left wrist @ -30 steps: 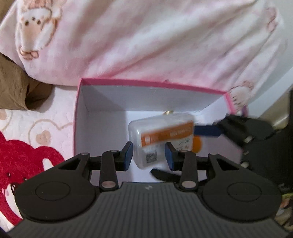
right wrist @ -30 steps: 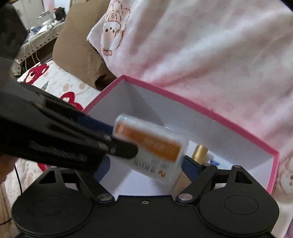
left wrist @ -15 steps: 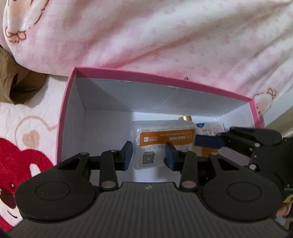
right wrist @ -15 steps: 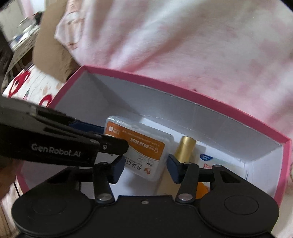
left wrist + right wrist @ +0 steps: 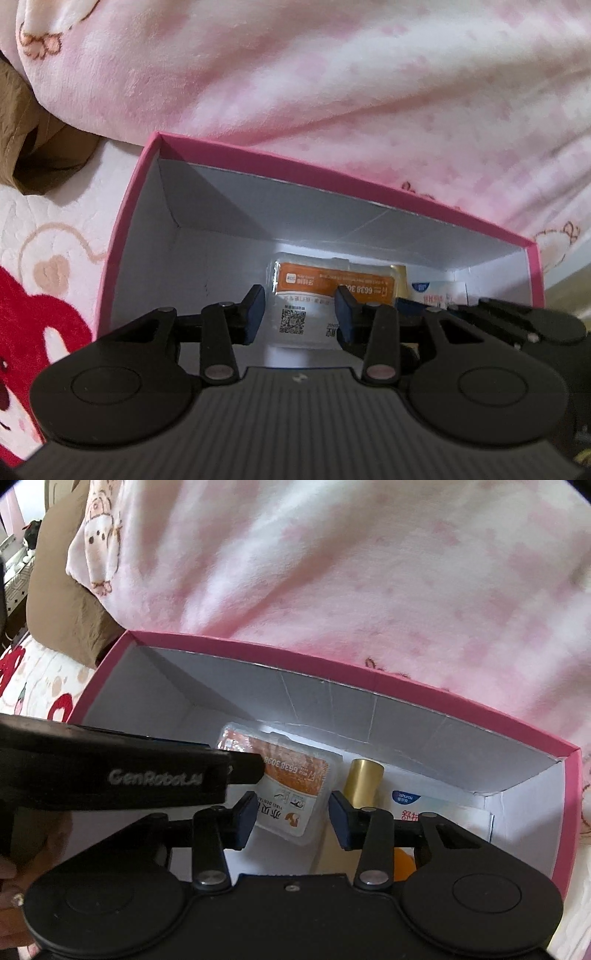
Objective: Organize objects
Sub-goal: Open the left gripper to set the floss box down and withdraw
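Over on the left there's the bed sheet [image 5: 44, 236] with its red print, and on it sits the pink box [image 5: 122, 236], open at the top, backed by a pink blanket [image 5: 332, 92]. The left tool [image 5: 299, 314] hangs at the near side of the box, fingers spread and holding nothing, and dead ahead between them lies the clear floss-pick case [image 5: 314, 291] with its orange label, flat on the box floor. Its long axis looks to run across the box, left to right, so the spread fingers straddle only part of it. Moving right, the right tool [image 5: 291, 819] is parted too, empty, the same case just ahead and a touch left of its gap, a gold tube [image 5: 364, 781] standing right beside the case, then a white packet [image 5: 443, 812] by the right wall. Both tools sit close; the left looks squarer to the case. My read: the case is placed, and backing out comes next.
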A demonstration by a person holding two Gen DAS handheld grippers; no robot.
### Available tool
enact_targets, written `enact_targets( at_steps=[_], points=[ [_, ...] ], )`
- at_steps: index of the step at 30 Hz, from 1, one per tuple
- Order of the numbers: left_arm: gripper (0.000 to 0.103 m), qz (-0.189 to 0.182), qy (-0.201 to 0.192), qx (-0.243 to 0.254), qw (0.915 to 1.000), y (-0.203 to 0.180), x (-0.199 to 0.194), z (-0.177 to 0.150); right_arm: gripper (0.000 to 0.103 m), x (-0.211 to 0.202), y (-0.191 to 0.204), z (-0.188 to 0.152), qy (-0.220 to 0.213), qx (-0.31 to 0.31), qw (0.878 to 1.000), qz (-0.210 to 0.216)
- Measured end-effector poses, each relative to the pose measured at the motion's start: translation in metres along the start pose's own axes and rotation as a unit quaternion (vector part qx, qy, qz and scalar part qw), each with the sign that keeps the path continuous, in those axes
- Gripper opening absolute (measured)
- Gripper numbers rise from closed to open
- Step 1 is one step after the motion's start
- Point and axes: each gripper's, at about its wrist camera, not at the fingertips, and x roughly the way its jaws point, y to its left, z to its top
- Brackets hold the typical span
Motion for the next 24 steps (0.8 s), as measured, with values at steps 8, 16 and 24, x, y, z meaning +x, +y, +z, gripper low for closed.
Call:
enact_targets(
  at_steps=[8,16,24],
  points=[
    [0.044,-0.003,-0.01,-0.004,0.9999,-0.001,0.002,-0.002,0.053,-0.002,0.013,-0.009,-0.034,-0.044,0.998,-0.033],
    [0.05,-0.017,-0.007,0.022,0.9996,-0.008,-0.018,-0.018,0.057,-0.039,0.03,-0.023,-0.063,-0.071,0.995,-0.021],
    [0.051,-0.017,-0.007,0.064,0.9978,-0.02,-0.079,-0.033,0.058,-0.102,0.035,-0.055,-0.107,-0.055,0.993,0.012]
  ],
)
